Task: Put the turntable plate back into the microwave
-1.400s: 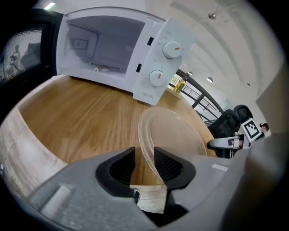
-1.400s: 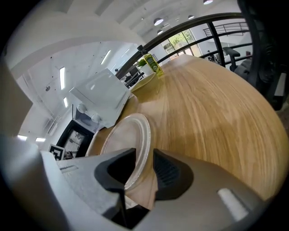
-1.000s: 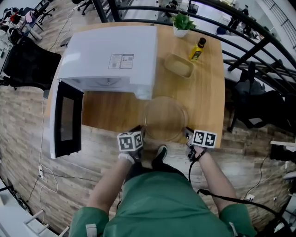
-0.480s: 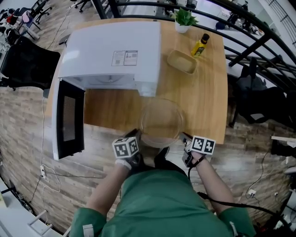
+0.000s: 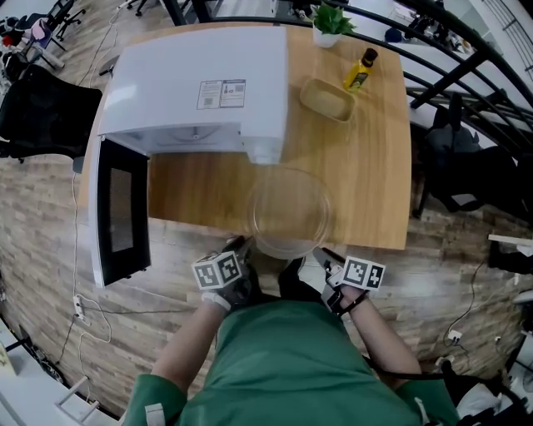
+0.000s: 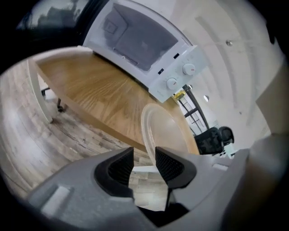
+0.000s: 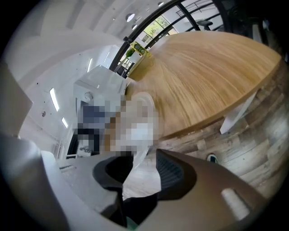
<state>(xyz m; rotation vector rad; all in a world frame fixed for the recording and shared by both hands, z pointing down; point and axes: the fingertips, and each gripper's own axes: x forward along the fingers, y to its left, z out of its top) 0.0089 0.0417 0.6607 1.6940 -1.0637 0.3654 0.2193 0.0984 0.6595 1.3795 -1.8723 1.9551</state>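
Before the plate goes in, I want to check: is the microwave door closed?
No, the door stands swung wide open beside the microwave.

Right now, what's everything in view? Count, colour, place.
microwave: 1, white, left rear of table, door open
turntable plate: 1, clear glass, overhanging table's front edge
table: 1, light wood, centre
dish: 1, tan, right of microwave
bottle: 1, yellow, behind dish
potted plant: 1, green in white pot, table's rear edge
office chairs: 2, black, one on each side of table
left tongs: 1, grey, jaws just opened, plate rim at their tips
right tongs: 1, grey, jaws just opened, plate rim between them, unpinched
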